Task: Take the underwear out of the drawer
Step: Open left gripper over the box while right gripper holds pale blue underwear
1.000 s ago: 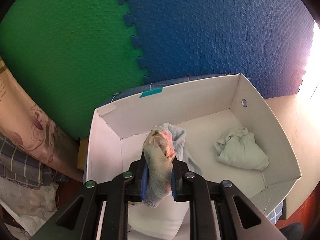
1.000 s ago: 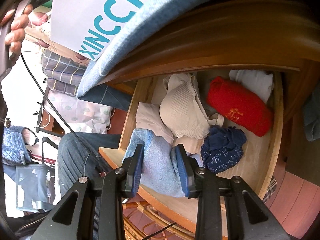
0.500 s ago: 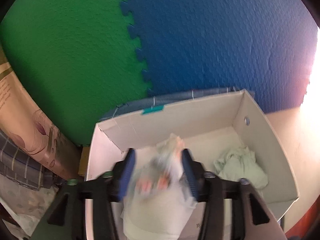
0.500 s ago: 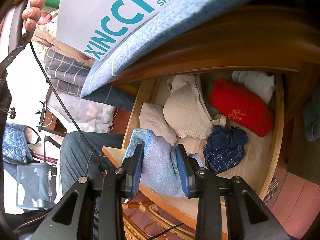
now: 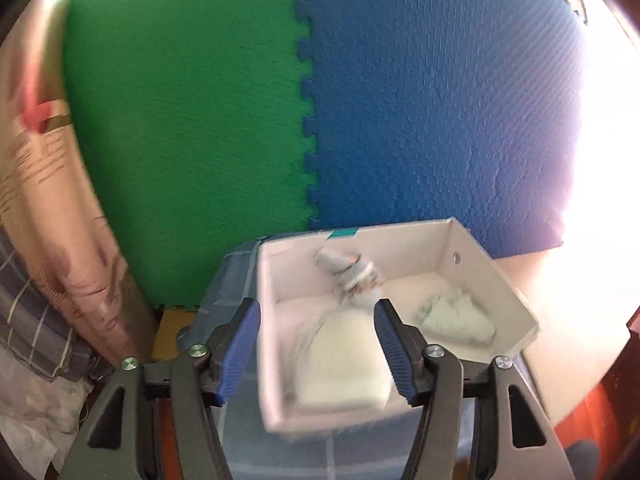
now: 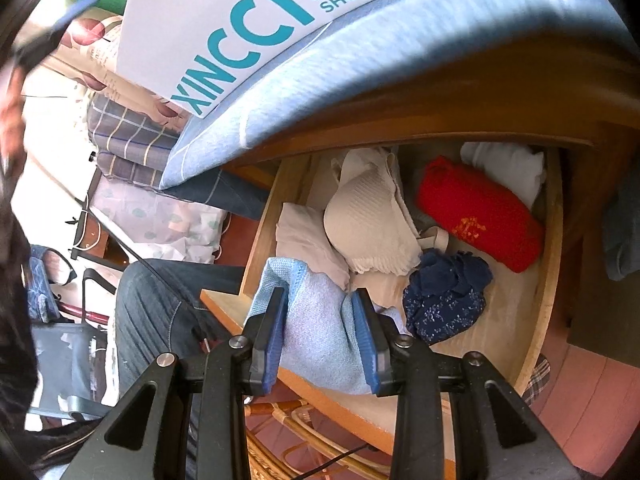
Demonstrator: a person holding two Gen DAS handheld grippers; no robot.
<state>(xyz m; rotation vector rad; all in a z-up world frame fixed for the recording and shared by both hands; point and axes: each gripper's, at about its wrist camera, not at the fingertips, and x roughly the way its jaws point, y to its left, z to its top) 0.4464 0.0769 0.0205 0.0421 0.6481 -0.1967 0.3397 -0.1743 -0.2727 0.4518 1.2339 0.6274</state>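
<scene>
Left gripper (image 5: 316, 348): jaws are opening, holding nothing, over the white box (image 5: 496, 280).
Right gripper (image 6: 320, 336): squeezing the blue cloth (image 6: 316, 332) at the drawer (image 6: 548, 264).

The left wrist view looks forward and down from above the near end of the white shoe box (image 5: 472, 264), close to it, facing the green and blue foam mat wall (image 5: 304, 128) behind. The right wrist view looks steeply down into the open wooden drawer (image 6: 544, 280) from its front edge, close in. That same box (image 6: 224, 20) appears at its top, seen from outside.
</scene>
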